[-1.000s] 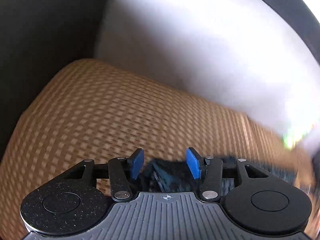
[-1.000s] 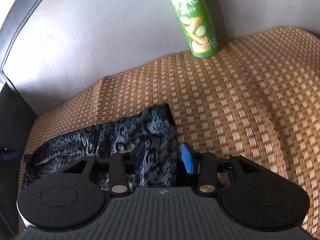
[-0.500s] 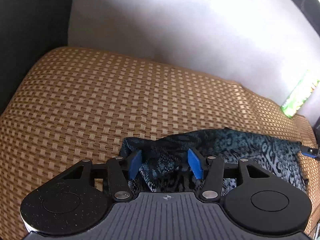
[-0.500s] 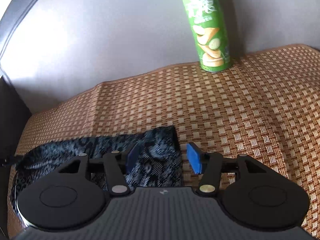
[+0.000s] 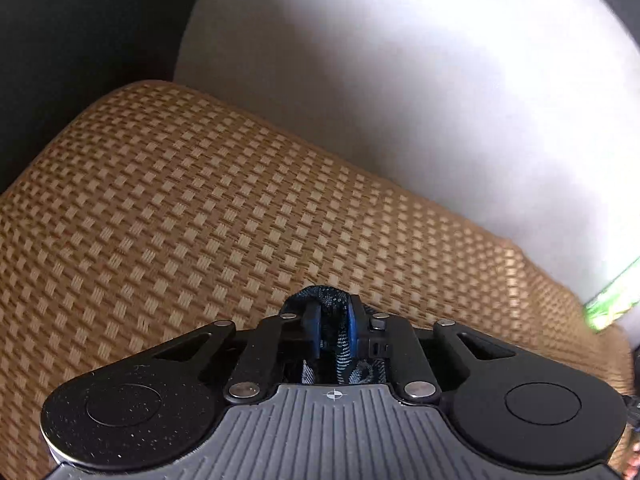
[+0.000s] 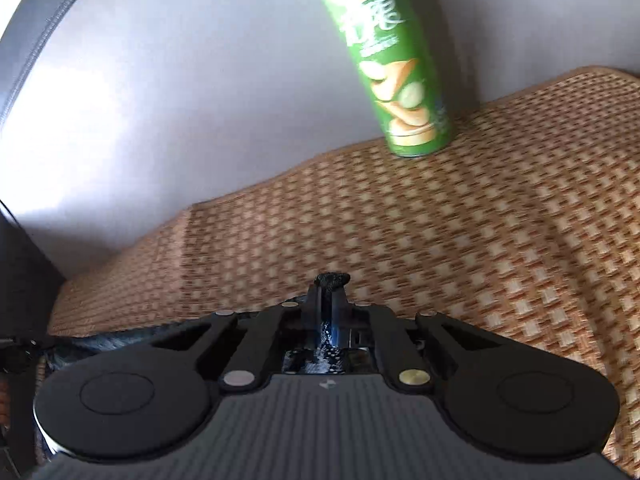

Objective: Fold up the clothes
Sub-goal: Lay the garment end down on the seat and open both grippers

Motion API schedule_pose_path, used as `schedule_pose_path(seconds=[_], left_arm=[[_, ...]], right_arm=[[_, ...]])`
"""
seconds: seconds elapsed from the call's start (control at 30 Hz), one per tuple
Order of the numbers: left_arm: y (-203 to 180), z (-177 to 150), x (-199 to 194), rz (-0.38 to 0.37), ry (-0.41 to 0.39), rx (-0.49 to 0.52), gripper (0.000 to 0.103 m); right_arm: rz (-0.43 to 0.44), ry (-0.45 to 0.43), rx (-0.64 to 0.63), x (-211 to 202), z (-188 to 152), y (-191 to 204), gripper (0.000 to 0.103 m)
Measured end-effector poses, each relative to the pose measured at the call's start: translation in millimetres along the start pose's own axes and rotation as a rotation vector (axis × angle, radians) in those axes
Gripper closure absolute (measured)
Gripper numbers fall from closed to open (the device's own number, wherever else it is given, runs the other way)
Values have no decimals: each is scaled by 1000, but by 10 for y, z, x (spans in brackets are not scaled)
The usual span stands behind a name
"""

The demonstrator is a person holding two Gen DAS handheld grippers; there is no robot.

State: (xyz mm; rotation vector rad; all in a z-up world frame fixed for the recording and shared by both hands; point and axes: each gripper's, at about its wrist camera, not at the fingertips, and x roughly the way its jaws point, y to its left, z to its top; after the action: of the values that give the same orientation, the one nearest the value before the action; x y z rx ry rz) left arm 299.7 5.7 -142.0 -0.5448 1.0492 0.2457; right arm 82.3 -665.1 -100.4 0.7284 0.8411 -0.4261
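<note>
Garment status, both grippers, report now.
Left gripper just closed, pinching the dark patterned garment. Right gripper clamped shut on it too. Green chip can upright at the back, clear.

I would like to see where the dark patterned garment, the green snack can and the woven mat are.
dark patterned garment [image 5: 325, 295]: left wrist view, bunched tip
green snack can [image 6: 404, 92]: right wrist view, lower body
woven mat [image 6: 500, 240]: right wrist view, bare weave
</note>
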Motion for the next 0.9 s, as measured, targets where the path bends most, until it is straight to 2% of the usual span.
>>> schedule_pose_path(seconds=[0.07,0.1,0.13,0.2,0.27,0.37,0.5,0.6,0.67,0.77,0.9], left_arm=[[-3,4,107,46,20,-4,51],[10,9,131,56,27,-4,51],[29,15,134,57,31,-6,51],[112,25,-4,13,28,-24,46],[233,-4,-268,-37,8,-37,43],[298,-284,-872,-68,-14,34,43],[276,-920,-1279,-53,44,207,43],[273,-1305,-1302,-47,105,214,44],[262,-1442,-1285,-61,111,198,43],[259,-1550,-1143,-64,128,213,43],[223,-1609,-1075,-73,134,240,43]], right_arm=[[-43,19,-8,88,-14,-33,98],[-57,15,4,114,-26,-55,96],[-71,10,15,141,-38,-76,89],[-83,0,35,123,-46,-101,85],[-79,-22,25,-41,-63,-78,63],[-40,-47,-42,-480,-272,4,61],[8,-46,-105,-1033,-749,101,58],[-12,-8,-112,-1226,-1181,119,58],[-20,20,-77,-1293,-1415,96,58],[-38,52,-77,-1324,-1642,124,58],[-37,50,-73,-1316,-1726,103,58]])
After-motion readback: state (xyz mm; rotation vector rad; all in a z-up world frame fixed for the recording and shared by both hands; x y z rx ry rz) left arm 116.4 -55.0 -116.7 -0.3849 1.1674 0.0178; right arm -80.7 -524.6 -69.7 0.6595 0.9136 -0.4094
